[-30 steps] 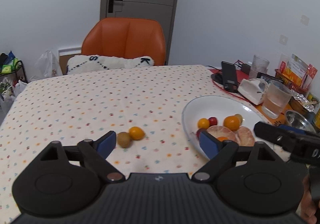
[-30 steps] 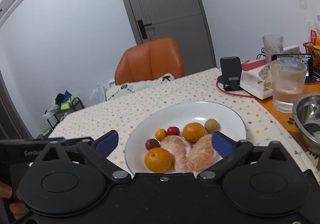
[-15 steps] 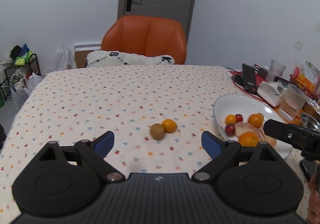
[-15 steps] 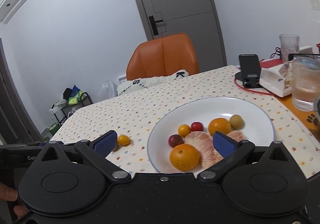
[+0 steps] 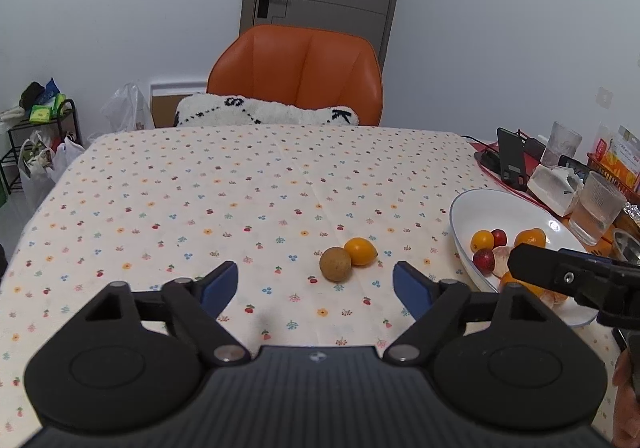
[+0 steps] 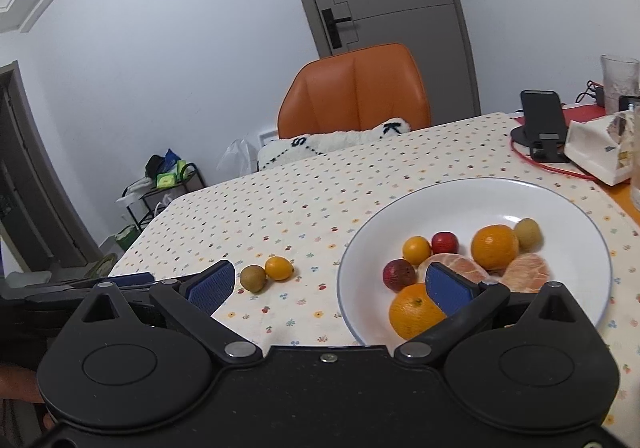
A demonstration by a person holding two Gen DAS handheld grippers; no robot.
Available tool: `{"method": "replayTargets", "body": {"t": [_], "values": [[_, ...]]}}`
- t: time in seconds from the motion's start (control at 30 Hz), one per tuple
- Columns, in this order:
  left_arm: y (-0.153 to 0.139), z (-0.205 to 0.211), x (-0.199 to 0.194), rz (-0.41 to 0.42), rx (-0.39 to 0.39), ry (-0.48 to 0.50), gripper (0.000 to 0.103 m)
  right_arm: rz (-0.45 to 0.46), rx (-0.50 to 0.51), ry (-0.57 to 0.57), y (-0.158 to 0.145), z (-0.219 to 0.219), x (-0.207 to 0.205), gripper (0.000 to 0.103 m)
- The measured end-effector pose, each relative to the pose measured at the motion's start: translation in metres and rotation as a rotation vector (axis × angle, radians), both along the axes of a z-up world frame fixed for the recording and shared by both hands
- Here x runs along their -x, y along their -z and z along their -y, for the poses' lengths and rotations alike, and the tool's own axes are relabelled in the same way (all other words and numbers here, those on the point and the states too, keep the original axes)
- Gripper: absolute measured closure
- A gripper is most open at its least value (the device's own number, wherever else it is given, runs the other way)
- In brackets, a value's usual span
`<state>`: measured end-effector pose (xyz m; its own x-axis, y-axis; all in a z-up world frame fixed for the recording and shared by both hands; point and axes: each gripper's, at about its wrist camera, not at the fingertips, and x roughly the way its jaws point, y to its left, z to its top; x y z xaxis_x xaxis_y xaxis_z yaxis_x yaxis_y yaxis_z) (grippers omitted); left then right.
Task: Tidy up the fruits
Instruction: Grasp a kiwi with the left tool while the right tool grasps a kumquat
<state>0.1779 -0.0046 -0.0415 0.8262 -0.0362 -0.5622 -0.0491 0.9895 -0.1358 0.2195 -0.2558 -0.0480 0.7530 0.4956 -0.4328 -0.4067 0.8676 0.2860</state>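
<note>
At the bottom of the left wrist view, my left gripper stands with its blue pads spread wide and nothing between them, hovering over the flowered tablecloth. Just beyond the pads, at frame centre, a brown kiwi and a small yellow-orange citrus lie touching on the cloth, outside the plate. In the right wrist view my right gripper is likewise spread wide and empty, its right pad hanging over the near rim of the white plate, lower right of frame. The plate holds two oranges, peeled citrus halves, a small yellow fruit, two red fruits and a second kiwi-like fruit. Further back at the right edge stand a phone on its stand, a tissue pack and a glass. Beyond the table's far edge, at upper centre, sit an orange chair and a white cushion.
</note>
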Motion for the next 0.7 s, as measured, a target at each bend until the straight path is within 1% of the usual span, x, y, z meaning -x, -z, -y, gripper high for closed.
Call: {"method": "replayTargets", "body": {"t": [0.13, 0.23, 0.33, 0.4, 0.43, 0.5, 0.53, 0.6, 0.67, 0.7], "values": [[0.004, -0.001, -0.008, -0.011, 0.013, 0.006, 0.029, -0.005, 0.004, -0.013, 0.002, -0.003, -0.007, 0.0], [0.007, 0.001, -0.015, -0.02, 0.018, 0.01, 0.035, -0.011, 0.014, -0.026, 0.003, -0.007, -0.012, 0.005], [0.01, 0.002, -0.022, -0.028, 0.025, 0.017, 0.039, -0.016, 0.023, -0.046, 0.005, -0.011, -0.018, 0.012], [0.012, 0.003, -0.027, -0.034, 0.027, 0.02, 0.042, -0.024, 0.028, -0.059, 0.007, -0.014, -0.023, 0.021], [0.014, 0.004, -0.03, -0.038, 0.029, 0.022, 0.042, -0.028, 0.029, -0.065, 0.007, -0.015, -0.025, 0.023], [0.016, 0.004, -0.034, -0.045, 0.033, 0.024, 0.045, -0.038, 0.031, -0.079, 0.009, -0.018, -0.03, 0.032], [0.017, 0.004, -0.036, -0.048, 0.035, 0.024, 0.046, -0.043, 0.032, -0.085, 0.01, -0.019, -0.032, 0.034], [0.02, 0.004, -0.04, -0.053, 0.039, 0.027, 0.05, -0.051, 0.034, -0.098, 0.011, -0.022, -0.035, 0.043], [0.022, 0.004, -0.044, -0.057, 0.04, 0.032, 0.052, -0.056, 0.036, -0.11, 0.012, -0.024, -0.038, 0.048], [0.023, 0.004, -0.047, -0.061, 0.039, 0.034, 0.055, -0.056, 0.037, -0.117, 0.012, -0.026, -0.039, 0.051]]}}
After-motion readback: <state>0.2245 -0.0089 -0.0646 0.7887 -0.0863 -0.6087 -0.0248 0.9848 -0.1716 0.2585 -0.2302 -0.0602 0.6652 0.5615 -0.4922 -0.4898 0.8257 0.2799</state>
